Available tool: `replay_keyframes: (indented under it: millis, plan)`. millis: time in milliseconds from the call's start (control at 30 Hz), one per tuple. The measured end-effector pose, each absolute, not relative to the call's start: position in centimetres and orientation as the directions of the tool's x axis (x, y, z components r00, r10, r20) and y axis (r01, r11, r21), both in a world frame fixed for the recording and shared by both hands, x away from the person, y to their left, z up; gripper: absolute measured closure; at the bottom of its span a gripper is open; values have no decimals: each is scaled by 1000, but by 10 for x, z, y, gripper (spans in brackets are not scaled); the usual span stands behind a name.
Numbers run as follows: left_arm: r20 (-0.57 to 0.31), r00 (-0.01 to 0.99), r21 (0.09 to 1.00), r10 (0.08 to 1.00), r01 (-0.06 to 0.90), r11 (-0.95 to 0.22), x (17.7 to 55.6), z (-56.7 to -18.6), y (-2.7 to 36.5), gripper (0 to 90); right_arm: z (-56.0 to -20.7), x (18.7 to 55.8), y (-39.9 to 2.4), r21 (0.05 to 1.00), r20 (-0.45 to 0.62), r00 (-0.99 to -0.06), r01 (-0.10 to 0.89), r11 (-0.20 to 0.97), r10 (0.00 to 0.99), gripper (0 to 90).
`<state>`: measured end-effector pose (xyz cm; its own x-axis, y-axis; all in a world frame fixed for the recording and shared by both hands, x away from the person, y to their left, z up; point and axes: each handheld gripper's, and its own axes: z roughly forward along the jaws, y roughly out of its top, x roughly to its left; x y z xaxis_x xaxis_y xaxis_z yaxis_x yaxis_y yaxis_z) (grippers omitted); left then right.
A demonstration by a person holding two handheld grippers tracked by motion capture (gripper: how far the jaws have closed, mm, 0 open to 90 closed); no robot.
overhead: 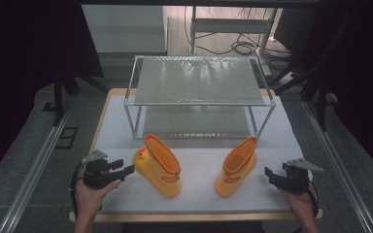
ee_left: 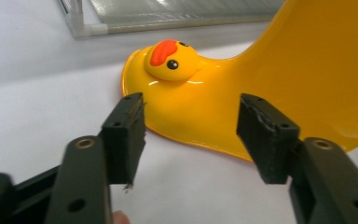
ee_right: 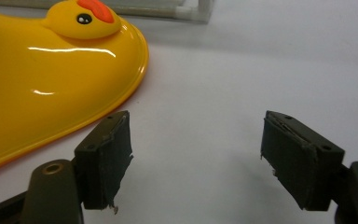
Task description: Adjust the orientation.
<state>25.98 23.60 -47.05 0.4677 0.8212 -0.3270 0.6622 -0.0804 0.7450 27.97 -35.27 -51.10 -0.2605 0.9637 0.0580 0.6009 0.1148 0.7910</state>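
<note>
The left gripper (overhead: 126, 170) stands with jaws wide and empty, just beside the left duck boot (overhead: 159, 164). The right gripper (overhead: 270, 174), also wide and empty, sits near the right duck boot (overhead: 236, 165). Both boots lie on the white table (overhead: 199, 194), before the wire rack (overhead: 199, 82).

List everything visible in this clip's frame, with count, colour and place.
boots: 2, yellow-orange with duck heads on the toes, lying on the table in front of the rack; left boot, right boot
rack: 1, silver metal, two shelves, far half of the table
table: 1, white top with wooden edge
left gripper: black, open, beside the left boot's toe
right gripper: black, open, right of the right boot
hands: 2, at the near edge; left hand, right hand
</note>
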Motion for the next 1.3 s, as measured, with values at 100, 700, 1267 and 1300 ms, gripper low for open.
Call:
replay_keyframes:
  millis: [100,700,1267,1300]
  plan:
    - [-335,467,750,818,658,-68,258,-470,236,503,-511,280,-351,794,50,-266,596,124,963,265]
    - [-286,551,770,784,619,-154,205,-468,186,900,-511,278,-360,803,115,-283,591,78,952,322]
    - [-146,640,820,755,504,-269,178,-494,79,899,-516,280,-361,788,136,-259,613,54,956,322]
    - [-140,636,822,759,502,-270,179,-495,74,899,-516,280,-361,788,136,-259,613,54,956,322]
